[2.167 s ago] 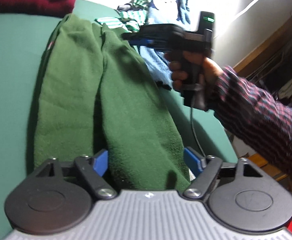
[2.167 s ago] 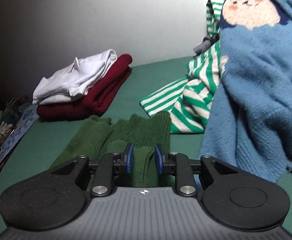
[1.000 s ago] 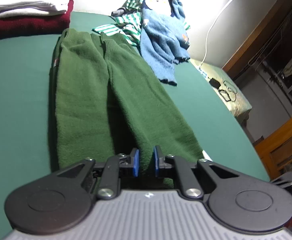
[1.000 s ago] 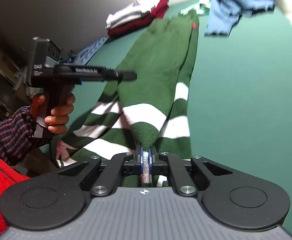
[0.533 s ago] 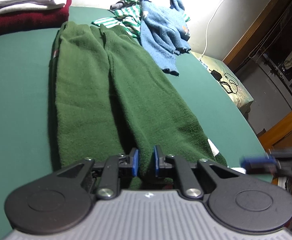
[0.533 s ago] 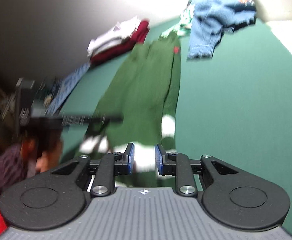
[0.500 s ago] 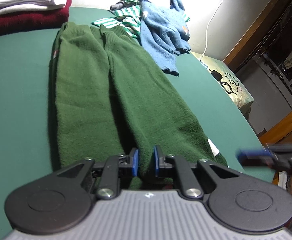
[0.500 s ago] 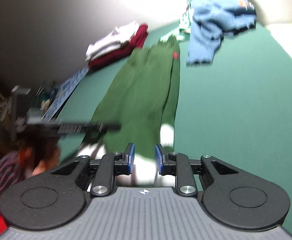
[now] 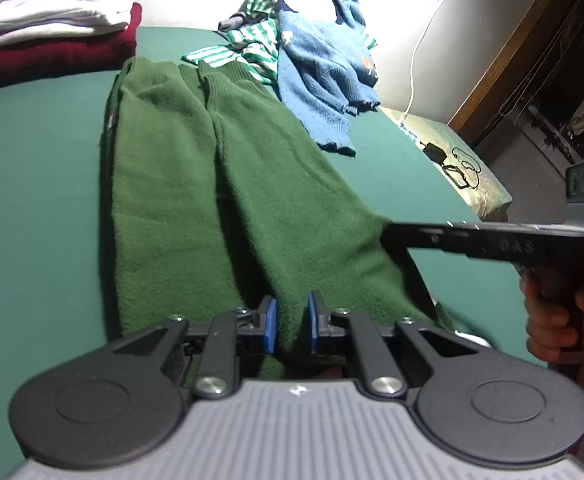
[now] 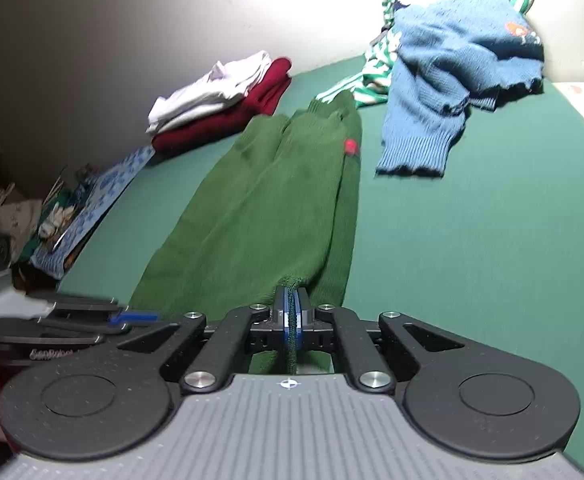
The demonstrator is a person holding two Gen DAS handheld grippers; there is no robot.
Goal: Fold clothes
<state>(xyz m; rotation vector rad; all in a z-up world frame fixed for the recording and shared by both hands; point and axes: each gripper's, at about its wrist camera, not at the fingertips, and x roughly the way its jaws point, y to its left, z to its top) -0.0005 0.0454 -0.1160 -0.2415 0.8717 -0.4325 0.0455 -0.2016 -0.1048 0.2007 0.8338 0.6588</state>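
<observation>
The right gripper [image 10: 292, 322] has just re-clamped: half a second ago its jaws stood apart over the hem, and now they pinch a thin green edge of the green knit trousers [image 10: 275, 200]. The left gripper [image 9: 290, 326] still grips a thicker fold of the near end beside it. With both near corners held, the lengthwise fold toward the far cuffs can probably begin. The trousers lie flat on the green bedsheet [image 10: 472, 240]; beyond sit a blue sweater [image 10: 452, 60] and a folded stack [image 10: 227, 96].
</observation>
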